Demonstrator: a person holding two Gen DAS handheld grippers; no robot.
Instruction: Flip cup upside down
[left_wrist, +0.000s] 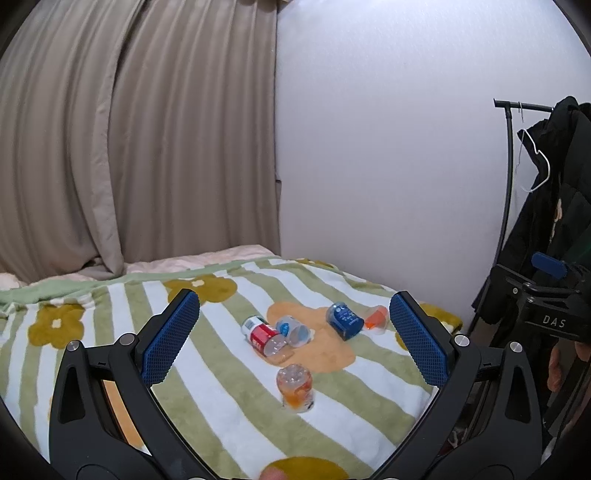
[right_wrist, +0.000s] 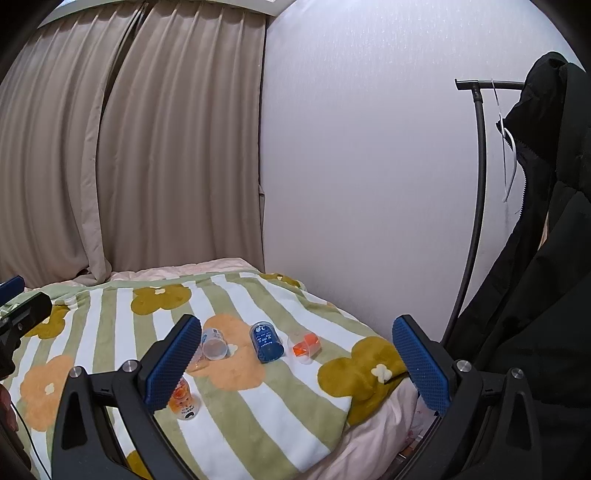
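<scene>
While both grippers hang above the bed with nothing between their blue pads, the task looks barely begun. Five small cups sit on the striped flower blanket (left_wrist: 110, 332) near the middle of the left wrist view. The orange cup (left_wrist: 294, 386), lowest in the frame, appears to stand base up, so it may already be flipped. The red cup (left_wrist: 263, 334), the clear cup (left_wrist: 293, 329), the dark blue cup (left_wrist: 344, 320) and the small orange-and-clear cup (left_wrist: 376, 318) all lie on their sides. The left gripper (left_wrist: 295, 332) has its jaws wide apart, well short of any cup. The right gripper (right_wrist: 295, 365) is likewise spread and empty. Four cups seem left to turn.
</scene>
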